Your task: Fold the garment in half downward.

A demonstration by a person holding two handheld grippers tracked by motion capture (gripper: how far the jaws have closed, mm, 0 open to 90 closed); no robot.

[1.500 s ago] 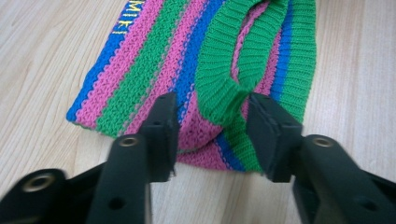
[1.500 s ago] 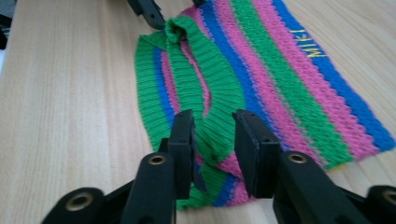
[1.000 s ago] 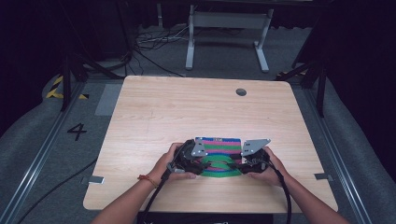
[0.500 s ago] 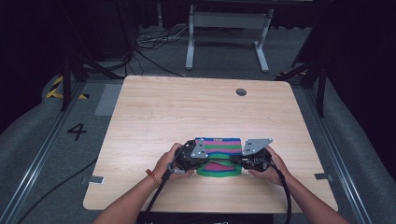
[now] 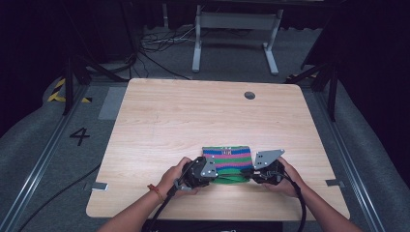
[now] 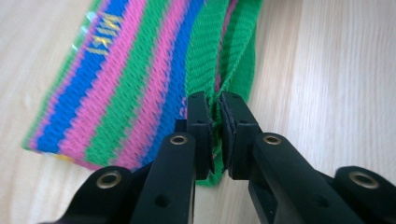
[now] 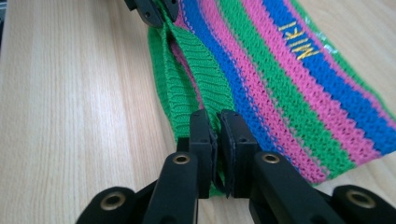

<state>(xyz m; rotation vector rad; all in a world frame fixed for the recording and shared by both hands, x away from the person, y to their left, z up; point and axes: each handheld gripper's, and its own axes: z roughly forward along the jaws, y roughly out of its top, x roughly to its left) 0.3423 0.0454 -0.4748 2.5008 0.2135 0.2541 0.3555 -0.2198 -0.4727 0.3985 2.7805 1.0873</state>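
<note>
A knitted cloth [image 5: 226, 158] striped green, pink and blue lies near the front edge of the wooden table [image 5: 183, 121]. My left gripper [image 5: 212, 171] is shut on the cloth's near green edge at its left end. In the left gripper view the jaws pinch a raised fold of the green edge [image 6: 217, 119]. My right gripper [image 5: 249, 173] is shut on the same green edge at its right end, and the pinched fold [image 7: 217, 133] sits between its pads. Yellow lettering [image 7: 301, 39] runs along a blue stripe. The left gripper's jaws [image 7: 156, 10] show at the far end in the right gripper view.
A round dark hole [image 5: 249, 95] sits in the table near its far edge. A grey metal stand [image 5: 232, 29] and loose cables [image 5: 154, 43] are on the floor behind. A painted "4" [image 5: 80, 136] marks the floor at left.
</note>
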